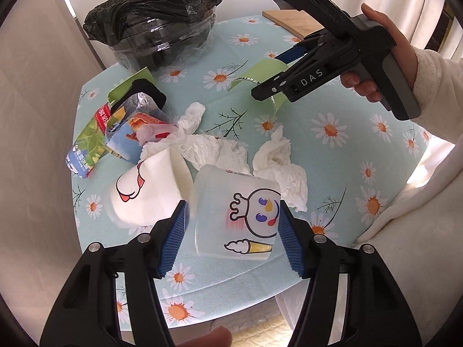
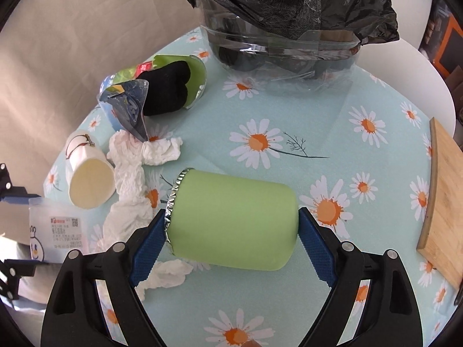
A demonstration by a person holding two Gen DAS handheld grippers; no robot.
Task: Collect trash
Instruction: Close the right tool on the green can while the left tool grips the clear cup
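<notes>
2 tongs grip: left tongs point(image 1: 231, 231) pinch a translucent cup point(image 1: 235, 217), right tongs point(image 2: 231, 240) a matte green cylinder point(image 2: 234, 219).

Lined bin point(image 2: 283, 49) at the worktop's point(image 2: 289, 110) far edge, wrappers point(image 2: 127, 101) left of it, crumpled tissues point(image 2: 130, 179) nearer, paper cup point(image 2: 89, 179) on its side beside them, wooden board point(image 2: 442, 202) at the right edge

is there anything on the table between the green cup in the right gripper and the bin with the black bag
Nothing visible does. The green cup sits clamped in the right gripper, and only bare daisy tablecloth lies between it and the bag-lined bin; the wrappers and tissues lie off to the left.
</notes>
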